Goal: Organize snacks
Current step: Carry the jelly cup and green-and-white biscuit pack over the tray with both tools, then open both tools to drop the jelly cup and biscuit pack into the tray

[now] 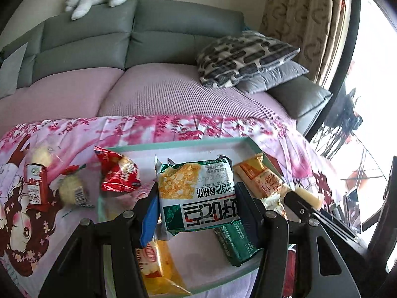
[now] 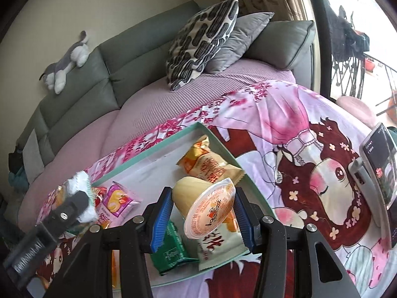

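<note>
**Both grippers loaded over the snack tray**

Much of the tray is hard to read: the black gripper frames cover its near side, and the packets under them show only in part. A green packet pokes out below the left gripper, a yellow one is half hidden by its arm, and the print on the wrappers is upside down or blurred.

The left gripper tilts down over the tray, its blue pads pinching a white and green biscuit packet by its sides. The right gripper points down likewise, clamped on a jelly cup lying tipped, foil lid facing the camera. Its fingertip shows at the right edge of the left view, close alongside.

An orange packet lies against the tray's far right wall. Outside the tray's left edge, a red packet and two small snacks rest on the pink cloth. A phone on a stand stands well off to the right, with open cloth between.
</note>
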A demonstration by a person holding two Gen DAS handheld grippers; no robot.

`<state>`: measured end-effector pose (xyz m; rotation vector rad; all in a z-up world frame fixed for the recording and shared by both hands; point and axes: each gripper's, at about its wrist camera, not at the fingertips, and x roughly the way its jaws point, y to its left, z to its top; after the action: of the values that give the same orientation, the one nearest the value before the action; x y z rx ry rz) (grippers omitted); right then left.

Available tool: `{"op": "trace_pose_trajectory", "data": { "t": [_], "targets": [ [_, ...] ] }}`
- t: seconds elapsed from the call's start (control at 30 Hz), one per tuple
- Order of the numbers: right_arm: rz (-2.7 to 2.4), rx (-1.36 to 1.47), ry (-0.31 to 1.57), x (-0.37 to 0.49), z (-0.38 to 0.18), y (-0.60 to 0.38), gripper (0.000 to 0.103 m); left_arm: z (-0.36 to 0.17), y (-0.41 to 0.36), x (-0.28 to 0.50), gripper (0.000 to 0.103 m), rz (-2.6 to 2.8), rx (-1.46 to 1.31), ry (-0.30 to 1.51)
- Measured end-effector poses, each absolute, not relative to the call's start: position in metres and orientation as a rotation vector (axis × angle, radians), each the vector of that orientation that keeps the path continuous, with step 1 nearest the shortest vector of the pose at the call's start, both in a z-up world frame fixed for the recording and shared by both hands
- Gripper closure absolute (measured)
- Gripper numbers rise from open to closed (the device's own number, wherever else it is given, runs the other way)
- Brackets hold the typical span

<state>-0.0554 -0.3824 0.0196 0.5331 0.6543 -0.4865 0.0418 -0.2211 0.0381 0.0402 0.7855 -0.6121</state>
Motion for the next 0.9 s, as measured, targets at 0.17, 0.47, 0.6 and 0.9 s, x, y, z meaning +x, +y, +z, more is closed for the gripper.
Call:
{"op": "trace_pose_trajectory", "data": {
  "t": [0.17,0.47,0.6,0.9],
  "targets": [
    [-0.467,0.536,0.656,-0.051,0.016,-0.383,0.051,0.032,-0.23,0.045,0.044,-0.603,0.069,0.794],
    [-0.424,0.501,0.681,-0.031,0.008,-0.374,0.051,0.02,-0.233,0.057,0.044,-0.573,0.089,0.82],
    [-0.416,0.499,0.697,-0.026,0.004,-0.373,0.051,0.018,-0.232,0.061,0.044,-0.564,0.09,0.829],
    [-0.43,0.473,0.724,-0.021,-0.001,-0.37,0.051,0.02,-0.228,0.064,0.043,-0.557,0.08,0.844]
  ]
}}
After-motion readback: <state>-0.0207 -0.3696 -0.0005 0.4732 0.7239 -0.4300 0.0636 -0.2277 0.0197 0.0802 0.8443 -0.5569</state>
